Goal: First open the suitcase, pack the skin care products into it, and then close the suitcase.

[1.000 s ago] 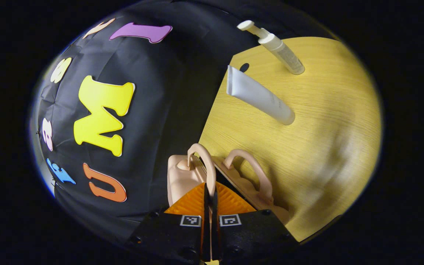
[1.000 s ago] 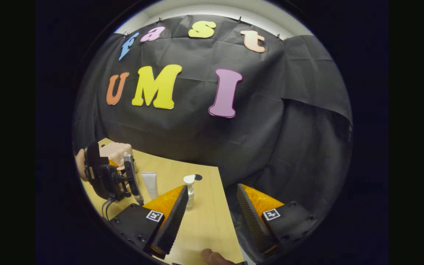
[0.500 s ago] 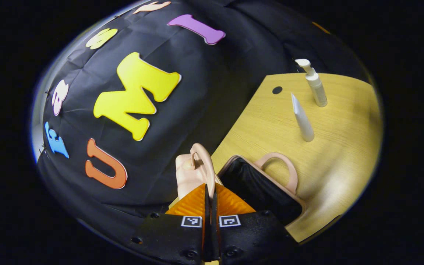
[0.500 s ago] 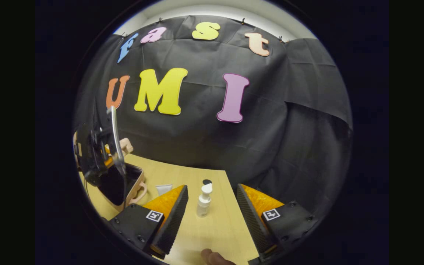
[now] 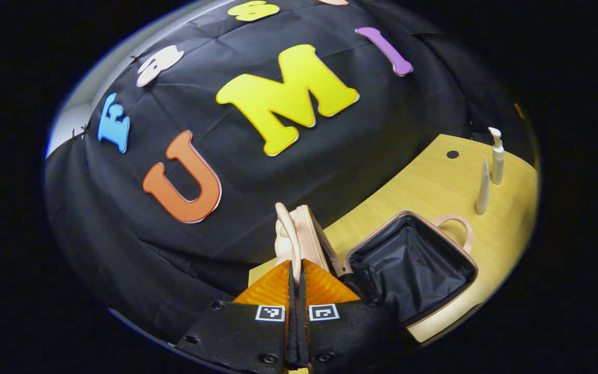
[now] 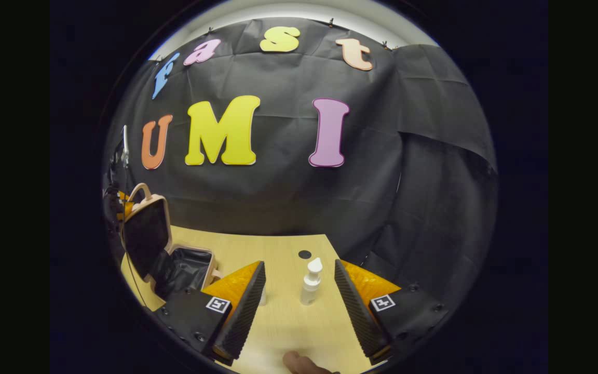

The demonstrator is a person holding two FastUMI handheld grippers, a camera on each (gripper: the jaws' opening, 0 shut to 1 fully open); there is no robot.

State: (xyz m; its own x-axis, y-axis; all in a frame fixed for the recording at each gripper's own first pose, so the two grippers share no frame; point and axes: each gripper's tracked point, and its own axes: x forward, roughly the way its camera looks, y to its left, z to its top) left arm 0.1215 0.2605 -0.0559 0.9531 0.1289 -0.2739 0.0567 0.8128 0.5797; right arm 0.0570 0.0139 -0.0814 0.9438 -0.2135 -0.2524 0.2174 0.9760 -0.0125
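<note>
Left gripper (image 5: pixel 295 270) clamped on lid handle (image 5: pixel 287 228), holding suitcase (image 5: pixel 413 265) lid upright; open case at 4 o'clock. Right gripper (image 6: pixel 299 291) level, fingers apart, pump bottle (image 6: pixel 310 281) at 12 o'clock on table (image 6: pixel 257 249).

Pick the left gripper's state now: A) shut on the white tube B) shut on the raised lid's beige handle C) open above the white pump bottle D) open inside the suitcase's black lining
B: the left gripper is closed on the beige loop handle of the lifted suitcase lid.

Black cloth wall (image 6: pixel 288 208) behind wooden table (image 6: pixel 283 322)
</note>
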